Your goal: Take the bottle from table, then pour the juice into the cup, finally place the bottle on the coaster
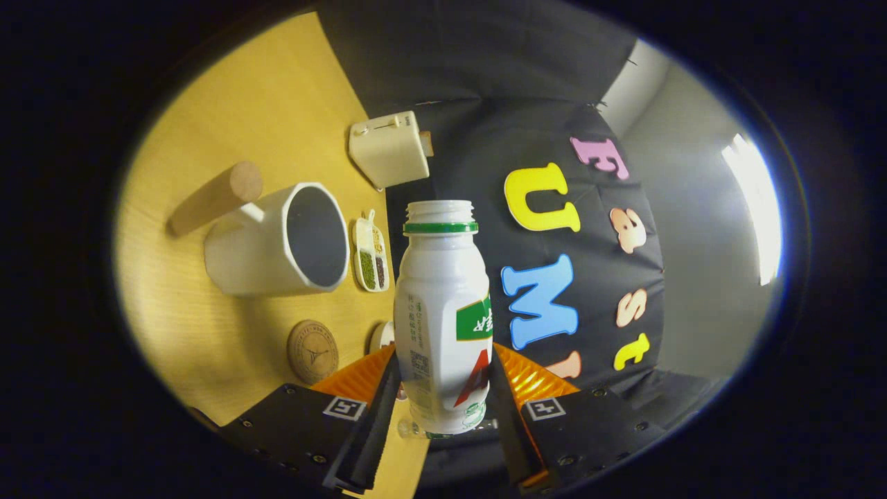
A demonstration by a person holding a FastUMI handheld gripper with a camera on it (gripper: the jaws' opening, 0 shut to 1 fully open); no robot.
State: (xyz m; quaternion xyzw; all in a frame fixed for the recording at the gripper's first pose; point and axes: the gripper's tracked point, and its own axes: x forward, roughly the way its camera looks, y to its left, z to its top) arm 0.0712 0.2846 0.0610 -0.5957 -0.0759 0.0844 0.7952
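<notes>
Gripper [443,388] fingers sit closest to the lens, one on each side of the bottle [443,312], both pressing against its lower body: clamped on it. Bottle is white plastic with a green neck ring and a green and red label; cap off, mouth open, pointing away from the fingers. View is rolled, so the wooden table [229,125] stands up along one side and the booth wall occupies the other. Whether the bottle is lifted clear of the table: cannot tell. Cup [284,239], white, faceted, dark inside, stands on the table beyond the fingers, beside the bottle's shoulder, not touching it. Round wooden coaster [312,351] lies on the table near the finger on that side, between finger and cup. Wooden cylinder [216,197] rests just behind the cup. Small divided dish [371,255] holding green and dark beans sits between cup and bottle. Cream toaster [388,149] stands farther off, against the wall.
</notes>
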